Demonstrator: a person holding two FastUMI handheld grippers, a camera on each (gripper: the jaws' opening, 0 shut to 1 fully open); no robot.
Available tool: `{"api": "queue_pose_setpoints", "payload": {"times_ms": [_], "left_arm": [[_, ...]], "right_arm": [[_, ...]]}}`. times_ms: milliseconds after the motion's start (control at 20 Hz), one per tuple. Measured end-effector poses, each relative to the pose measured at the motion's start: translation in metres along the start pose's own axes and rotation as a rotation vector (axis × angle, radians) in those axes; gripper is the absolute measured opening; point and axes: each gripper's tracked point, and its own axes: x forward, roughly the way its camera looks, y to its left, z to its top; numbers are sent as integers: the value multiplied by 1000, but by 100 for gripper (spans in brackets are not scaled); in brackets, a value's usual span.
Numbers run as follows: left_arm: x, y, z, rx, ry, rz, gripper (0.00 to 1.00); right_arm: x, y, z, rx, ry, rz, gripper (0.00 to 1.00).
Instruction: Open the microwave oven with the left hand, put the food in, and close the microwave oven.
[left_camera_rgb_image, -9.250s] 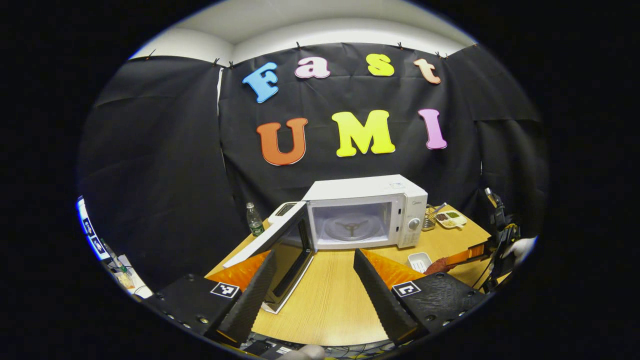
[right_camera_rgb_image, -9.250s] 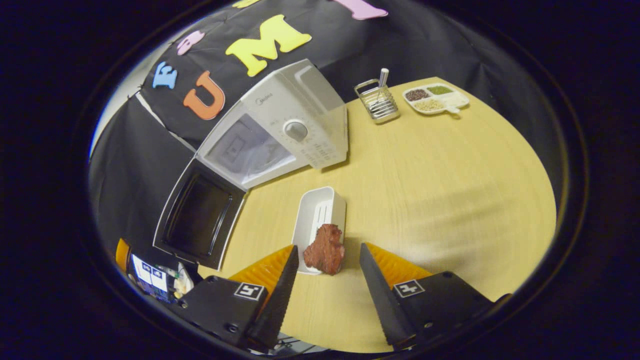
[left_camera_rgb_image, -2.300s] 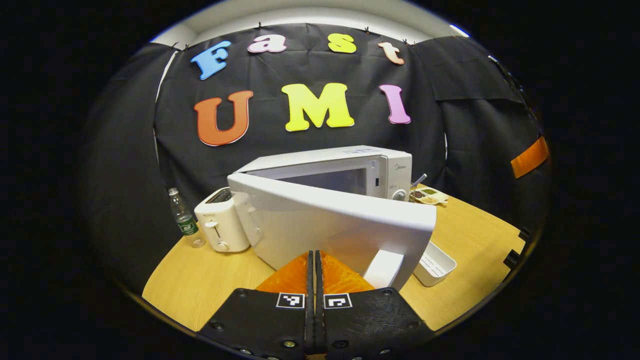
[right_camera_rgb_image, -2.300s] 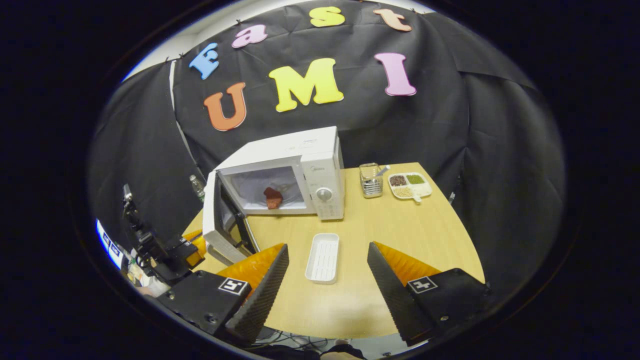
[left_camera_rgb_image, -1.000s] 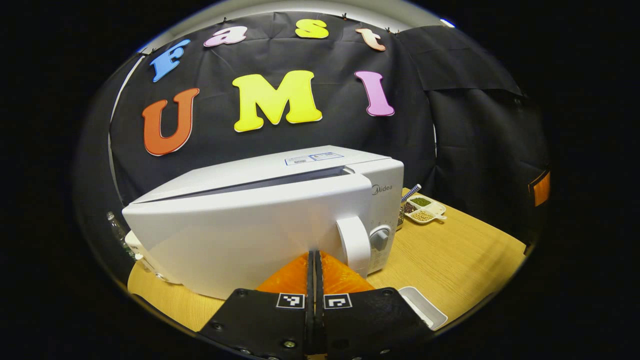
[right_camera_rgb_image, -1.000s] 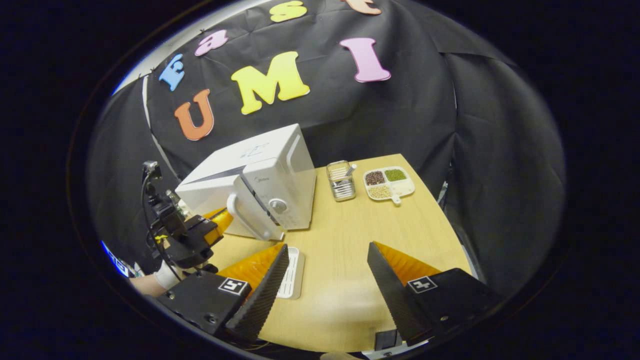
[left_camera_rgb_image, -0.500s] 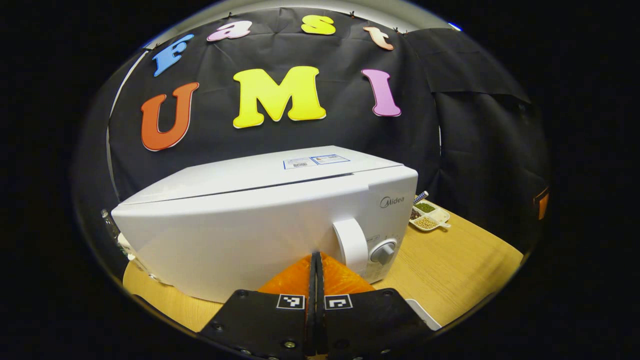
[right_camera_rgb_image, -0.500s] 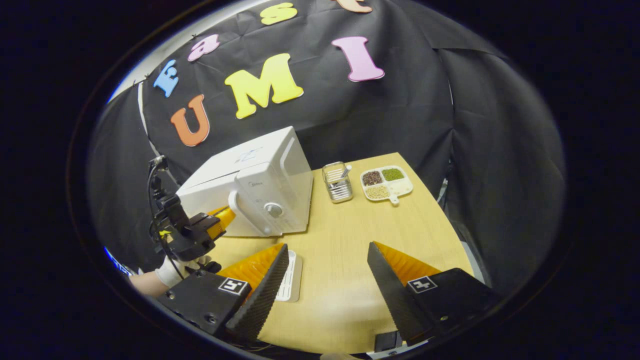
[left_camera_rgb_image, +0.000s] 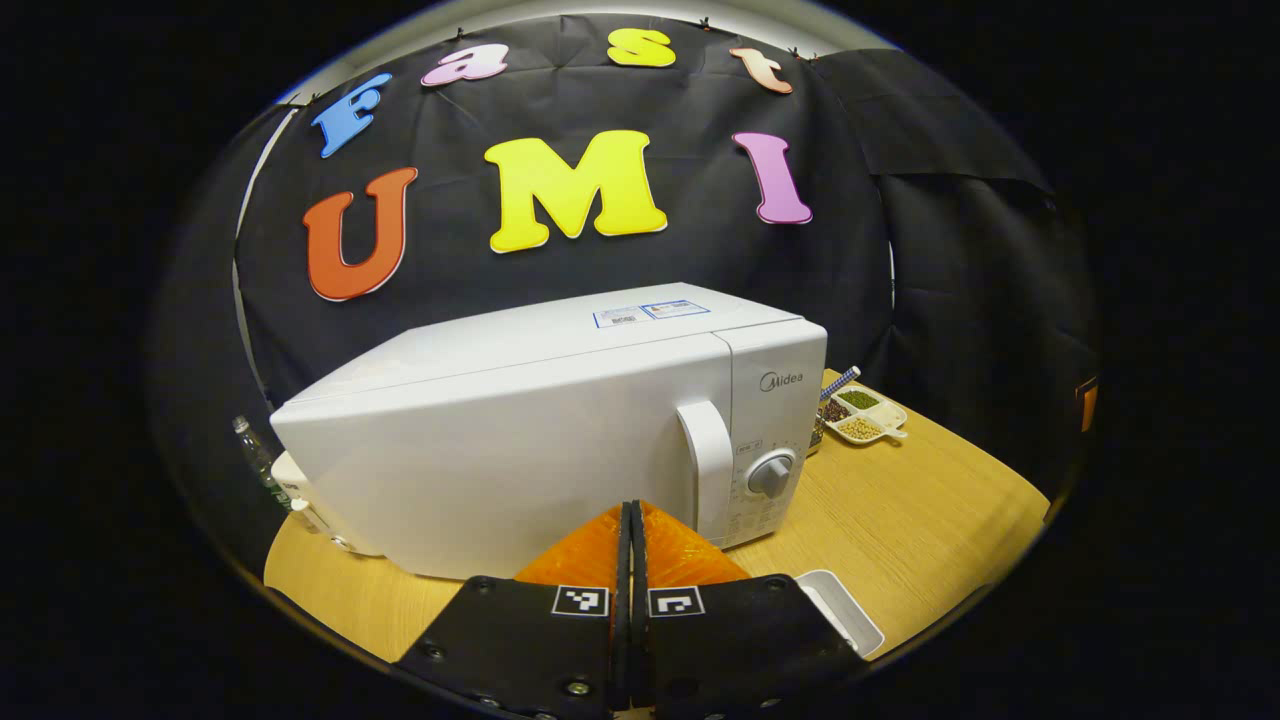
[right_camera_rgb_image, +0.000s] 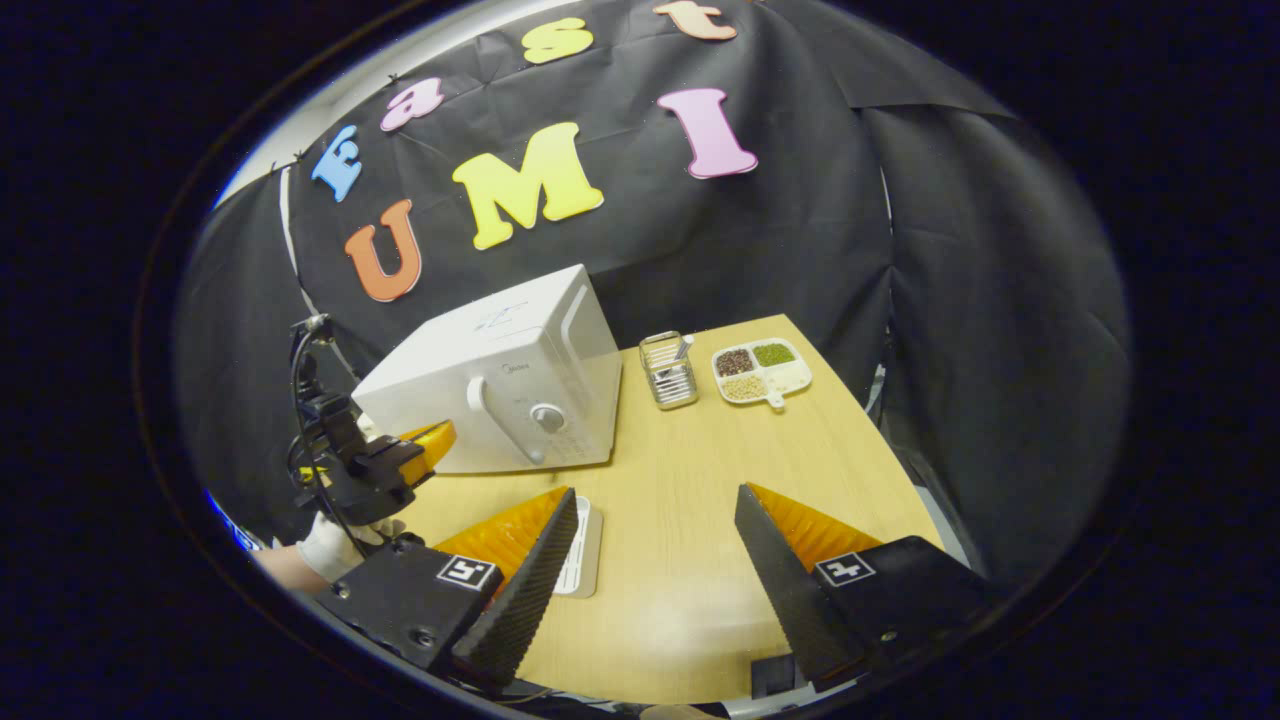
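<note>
Left gripper (left_camera_rgb_image: 631, 515): nearest the camera in the left gripper view, fingers pressed flat together with nothing between them, tips right at the lower front of the door; whether they actually touch it, I cannot tell. In the right gripper view the same tool (right_camera_rgb_image: 425, 440) sits at the door's face, held by a gloved hand (right_camera_rgb_image: 322, 545).

Right gripper (right_camera_rgb_image: 655, 510): jaws spread wide, empty, hovering over the pale wooden tabletop (right_camera_rgb_image: 700, 480), well back from the oven.

White rectangular plastic tray (right_camera_rgb_image: 580, 550): lying on the table just beside the right gripper's left finger, nothing visible in it; its corner (left_camera_rgb_image: 840, 615) peeks out by the left gripper too.

White box-shaped microwave oven (left_camera_rgb_image: 560, 420): and the door looks flush with the body, the curved white handle (left_camera_rgb_image: 705, 480) lined up beside the round grey dial (left_camera_rgb_image: 772, 475).

Food: not visible on the table or tray; with the door shut it is presumably inside, but the pictures cannot confirm that.

Farther back: a wire cutlery holder (right_camera_rgb_image: 668, 370) and a white divided dish of beans and grains (right_camera_rgb_image: 760, 372), apart from the oven, on the far side of the table.

Progress: by my reading, this one is all but finished. Door closed, tray empty. What's left is at most a last firm press to be sure of the latch, then drawing the left gripper away.
</note>
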Motion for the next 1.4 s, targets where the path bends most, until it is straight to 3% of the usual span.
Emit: {"api": "queue_pose_setpoints", "payload": {"times_ms": [50, 200, 550, 800, 850, 950, 1000, 1100, 1150, 1200, 1250, 1300, 1350, 1400], "left_arm": [[-13, -1, -3, 2, 5, -14, 20], [-64, -4, -11, -25, 13, -35, 95], [-224, 12, 49, -27, -157, -53, 96], [-303, 50, 97, -61, -262, 24, 95], [-314, 59, 107, -77, -284, 47, 95], [-329, 66, 121, -114, -315, 77, 95], [-336, 68, 125, -125, -324, 85, 95], [-344, 78, 135, -141, -339, 110, 95], [-347, 83, 139, -154, -339, 123, 95], [-349, 86, 144, -169, -347, 132, 95], [-353, 89, 148, -179, -352, 133, 95], [-356, 93, 155, -182, -360, 143, 95], [-360, 97, 157, -179, -365, 156, 95], [-361, 101, 161, -180, -367, 163, 87]], "right_arm": [[-9, 2, -3, -11, -15, -13, 100], [-44, 12, -1, -93, -83, -72, 100], [-133, 83, 20, -147, -275, -74, 100], [-170, 127, 42, -177, -364, -45, 100], [-176, 134, 49, -190, -386, -37, 91], [-185, 149, 58, -212, -409, -18, 90], [-190, 157, 63, -219, -422, -5, 100], [-199, 165, 73, -233, -444, 5, 100], [-202, 168, 79, -237, -458, 8, 91], [-207, 172, 86, -237, -471, 16, 100], [-208, 175, 90, -236, -480, 22, 91], [-212, 177, 94, -236, -488, 25, 91], [-215, 178, 98, -235, -496, 27, 100], [-218, 179, 101, -236, -501, 28, 100]]}}
